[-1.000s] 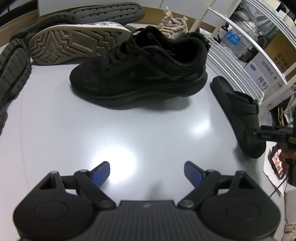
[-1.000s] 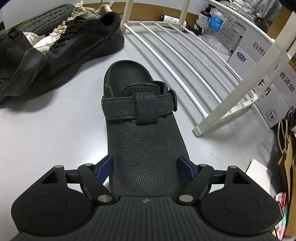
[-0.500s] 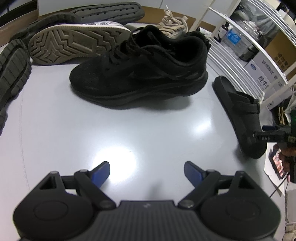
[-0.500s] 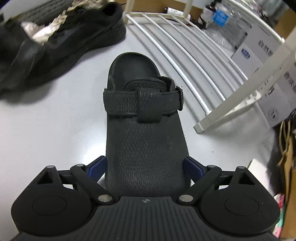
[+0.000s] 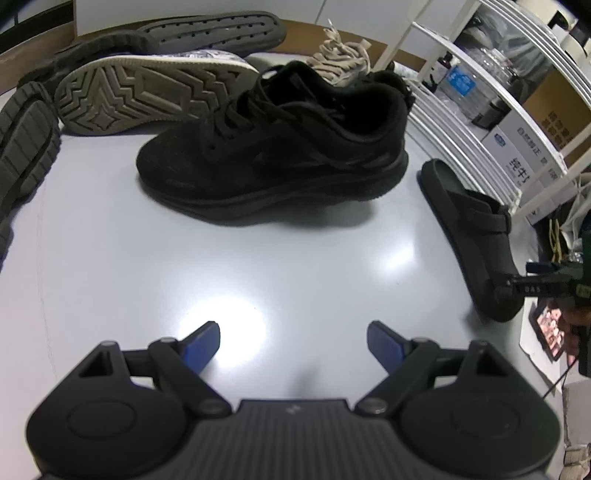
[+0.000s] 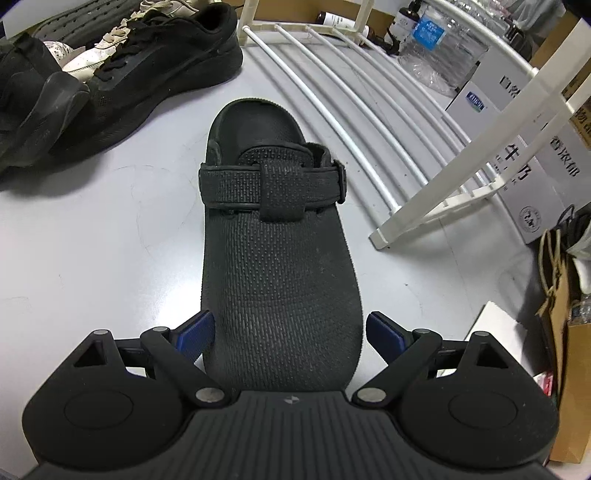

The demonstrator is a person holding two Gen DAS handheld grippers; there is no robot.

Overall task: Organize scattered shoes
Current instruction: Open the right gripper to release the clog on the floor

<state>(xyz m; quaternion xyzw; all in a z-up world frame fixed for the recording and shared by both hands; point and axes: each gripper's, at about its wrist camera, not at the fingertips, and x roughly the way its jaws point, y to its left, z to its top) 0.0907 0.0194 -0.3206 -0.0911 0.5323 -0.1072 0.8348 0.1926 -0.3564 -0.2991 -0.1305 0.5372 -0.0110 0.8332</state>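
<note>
Black clog (image 6: 280, 280) between right claw (image 6: 291, 332) (unclamped)

I see a white rack (image 6: 373, 122) on the grey desk (image 6: 92, 229); behind the rack, printed boxes (image 6: 517, 122) and a water bottle (image 6: 428, 33).

Overhead glare on the table (image 5: 236, 317), sharp frames, fisheye-bent edges

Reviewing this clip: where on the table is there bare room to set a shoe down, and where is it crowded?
Widest bare patch: the grey table between the open left gripper and the black sneaker. A narrower strip lies between that sneaker and the black sandal, which sits between the open right gripper pads. Crowded: the far left, with overturned soles, and the white rack beside the sandal.
</note>
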